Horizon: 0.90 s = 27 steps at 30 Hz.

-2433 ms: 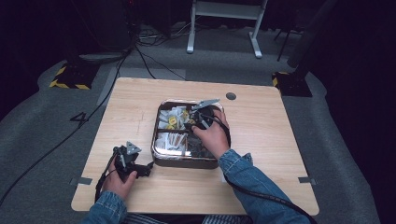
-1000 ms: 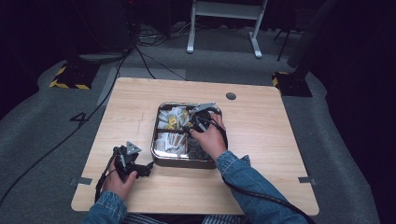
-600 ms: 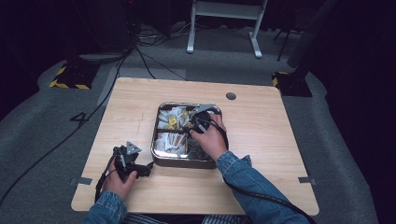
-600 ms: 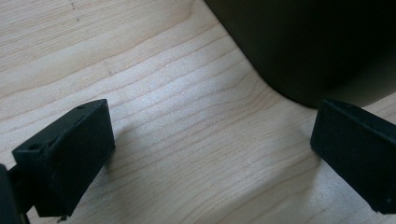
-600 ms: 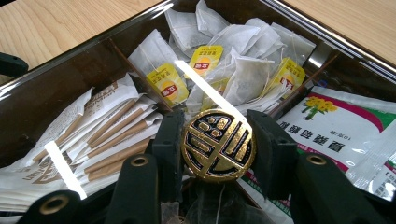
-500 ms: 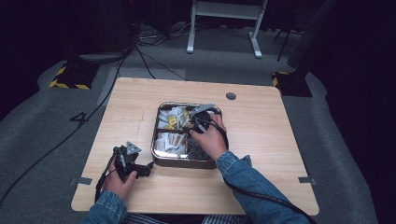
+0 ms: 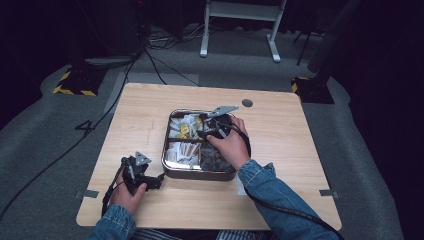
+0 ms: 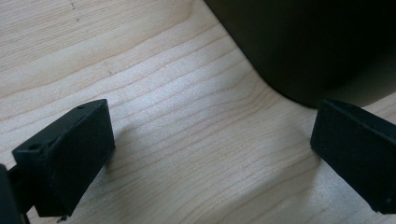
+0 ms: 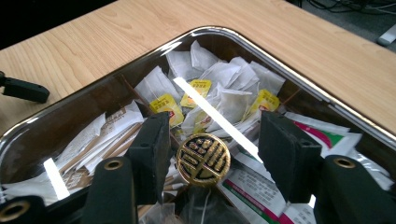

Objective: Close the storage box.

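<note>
1. Metal box [image 7: 199,173] sits mid-table [image 7: 150,115], divided into compartments under a clear lid [image 9: 140,88] with a gold knob [image 9: 203,159] at its centre.
2. Compartments hold tea bags [image 9: 224,88] with yellow tags, paper sachets [image 9: 105,135] and printed packets [image 9: 261,184].
3. Right gripper [image 9: 212,147] is over the box, jaws apart, one either side of the knob; near jaw just beside it, contact unclear. Nothing gripped.
4. Left gripper [image 8: 210,154] rests low on the table by the box's near left corner, jaws spread wide, holding nothing; the box's dark wall [image 8: 308,46] is just ahead.
5. Left hand [image 7: 127,192] holds that gripper near the table's front edge.
</note>
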Each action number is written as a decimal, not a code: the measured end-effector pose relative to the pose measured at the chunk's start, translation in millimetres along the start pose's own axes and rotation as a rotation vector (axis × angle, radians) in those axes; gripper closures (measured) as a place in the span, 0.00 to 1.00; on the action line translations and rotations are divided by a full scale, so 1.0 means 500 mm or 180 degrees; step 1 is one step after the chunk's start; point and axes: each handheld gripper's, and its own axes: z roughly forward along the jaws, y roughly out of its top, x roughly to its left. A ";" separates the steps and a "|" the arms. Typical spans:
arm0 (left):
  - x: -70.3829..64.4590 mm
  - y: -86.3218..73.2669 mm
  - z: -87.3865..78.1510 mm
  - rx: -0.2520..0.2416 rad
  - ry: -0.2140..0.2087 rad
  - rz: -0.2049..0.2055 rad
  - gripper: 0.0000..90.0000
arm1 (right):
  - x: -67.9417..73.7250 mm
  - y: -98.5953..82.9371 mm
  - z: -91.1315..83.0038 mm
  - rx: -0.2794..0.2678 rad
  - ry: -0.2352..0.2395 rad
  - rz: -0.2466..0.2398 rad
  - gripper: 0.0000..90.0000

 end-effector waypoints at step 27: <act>0.000 0.000 0.000 0.0001 -0.0002 -0.0002 0.00 | -0.111 -0.081 -0.237 -0.0254 -0.0141 0.0309 0.50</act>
